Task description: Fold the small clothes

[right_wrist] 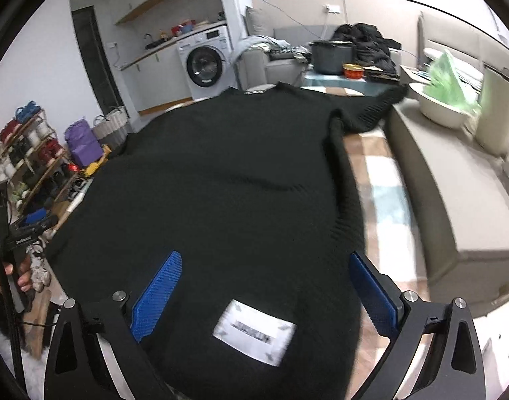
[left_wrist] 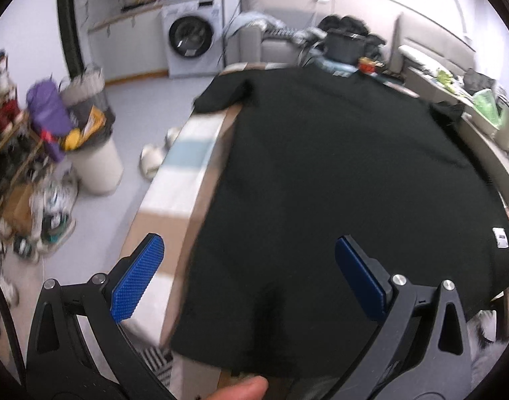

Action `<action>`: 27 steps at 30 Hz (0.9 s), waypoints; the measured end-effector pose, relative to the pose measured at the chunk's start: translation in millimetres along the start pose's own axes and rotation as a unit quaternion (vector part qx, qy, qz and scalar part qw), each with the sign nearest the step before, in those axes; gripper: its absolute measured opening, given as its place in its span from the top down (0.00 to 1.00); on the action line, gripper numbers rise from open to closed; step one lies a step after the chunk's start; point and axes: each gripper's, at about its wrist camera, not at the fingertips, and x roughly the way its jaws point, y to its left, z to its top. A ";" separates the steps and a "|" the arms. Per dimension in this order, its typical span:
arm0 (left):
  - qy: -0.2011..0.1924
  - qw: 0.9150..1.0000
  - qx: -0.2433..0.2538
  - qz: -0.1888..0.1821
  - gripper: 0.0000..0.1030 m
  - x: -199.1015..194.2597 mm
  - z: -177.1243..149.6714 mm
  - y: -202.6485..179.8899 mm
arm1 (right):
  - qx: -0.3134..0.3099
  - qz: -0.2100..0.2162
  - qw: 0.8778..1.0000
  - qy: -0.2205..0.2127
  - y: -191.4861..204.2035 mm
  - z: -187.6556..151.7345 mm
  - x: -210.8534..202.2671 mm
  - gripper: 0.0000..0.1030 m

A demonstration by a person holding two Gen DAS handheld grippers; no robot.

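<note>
Nearest the left wrist lens, a fingertip (left_wrist: 244, 387) at the bottom edge, then the left gripper (left_wrist: 249, 253) with blue pads (left_wrist: 137, 280) spread wide, empty, poised over the near hem of a black knit sweater (left_wrist: 338, 183). Spread flat, back up, across a table under a checked cloth (left_wrist: 184, 173) of beige, white and pale blue; one sleeve (left_wrist: 221, 95) draped over the table's left edge, a small white label (left_wrist: 499, 237) near the hem at right. In the right wrist view, the right gripper (right_wrist: 266, 266) likewise parted wide, holding nothing, hovering above the same sweater (right_wrist: 221, 180), a white sewn patch (right_wrist: 254, 331) lying between the two fingers. Other sleeve (right_wrist: 371, 110) stretched toward a grey sofa (right_wrist: 454, 200). At the far end of the table, a dark pot (right_wrist: 331, 55) and a red tin (right_wrist: 353, 70). Behind, a washing machine (right_wrist: 207, 63); along the left wall, a shoe rack (right_wrist: 27, 153) and a purple bag (right_wrist: 82, 143). Motion blur throughout both views.
</note>
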 end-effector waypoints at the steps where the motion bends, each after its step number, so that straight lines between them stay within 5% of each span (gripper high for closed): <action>1: 0.010 1.000 -0.005 -0.003 0.03 4.3 -4.5 6.5 | 0.005 -0.003 1.000 0.003 -3.7 -2.1 0.0 0.06; 4: 0.033 0.999 -0.020 -0.017 0.18 11.3 -17.9 24.5 | 0.018 -0.012 1.000 0.014 -13.6 -9.3 -0.3 0.06; 12: 0.058 0.997 -0.044 -0.037 0.36 34.7 -35.5 50.1 | 0.037 -0.016 0.999 0.011 -22.0 -19.1 -4.3 0.06; 17: 0.064 0.996 -0.033 -0.059 0.61 36.3 -33.9 43.6 | 0.047 -0.015 0.999 0.017 -31.6 -21.9 -8.3 0.06; 21: 0.066 0.995 -0.033 -0.071 0.89 31.0 -29.9 35.5 | 0.057 -0.017 0.998 0.027 -43.1 -26.2 -14.5 0.06; 27: 0.044 0.994 -0.044 -0.095 0.94 21.8 -29.4 31.2 | 0.071 0.004 0.995 0.064 -49.8 -37.2 -4.5 0.24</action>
